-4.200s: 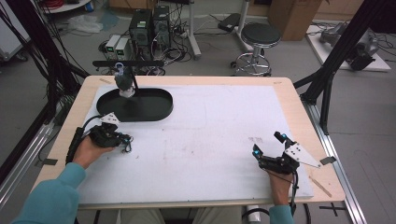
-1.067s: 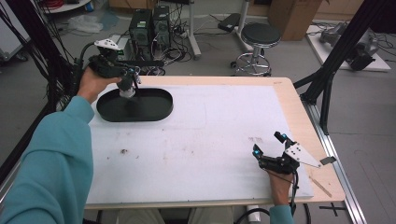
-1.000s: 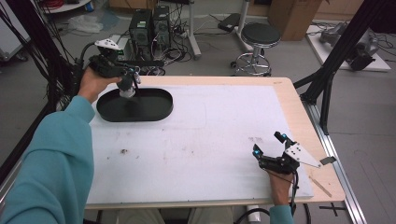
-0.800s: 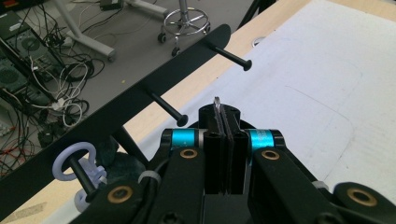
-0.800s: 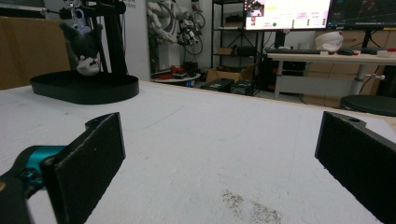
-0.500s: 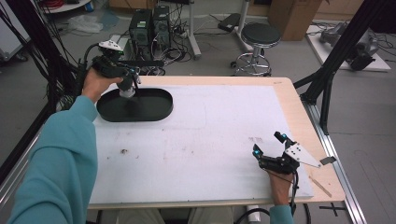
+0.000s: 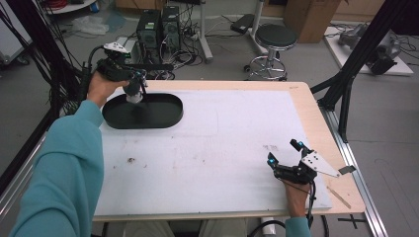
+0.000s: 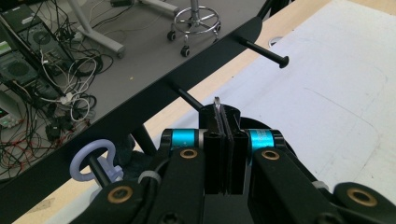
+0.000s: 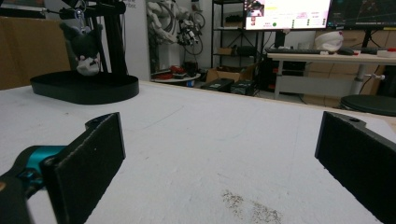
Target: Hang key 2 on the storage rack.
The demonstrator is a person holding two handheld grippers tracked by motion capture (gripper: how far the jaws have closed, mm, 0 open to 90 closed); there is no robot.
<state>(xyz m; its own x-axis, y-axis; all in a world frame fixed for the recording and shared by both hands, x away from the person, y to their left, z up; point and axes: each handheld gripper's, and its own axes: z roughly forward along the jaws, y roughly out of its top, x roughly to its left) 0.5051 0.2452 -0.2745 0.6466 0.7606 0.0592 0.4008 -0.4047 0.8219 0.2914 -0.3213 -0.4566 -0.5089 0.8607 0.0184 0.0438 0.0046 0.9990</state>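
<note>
The high view looks forward and down from above the near edge, taking in the whole table (image 7: pixel 316 113), with the tray (image 7: pixel 163 116) at 10 o'clock. The left gripper view rides close over its pressed-together jaws, facing down across the rack bar (image 8: pixel 140 102) toward the far edge and floor at 12 o'clock. The right gripper view sits low, skimming the tabletop toward the tray (image 9: pixel 84 88) at 10 o'clock. All three share the white tabletop.

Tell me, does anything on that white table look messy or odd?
Slightly: a small dark crumbly smudge soils the white table sheet near its left side, and another speckled stain lies by the right claw. Otherwise nothing stands out.
</note>
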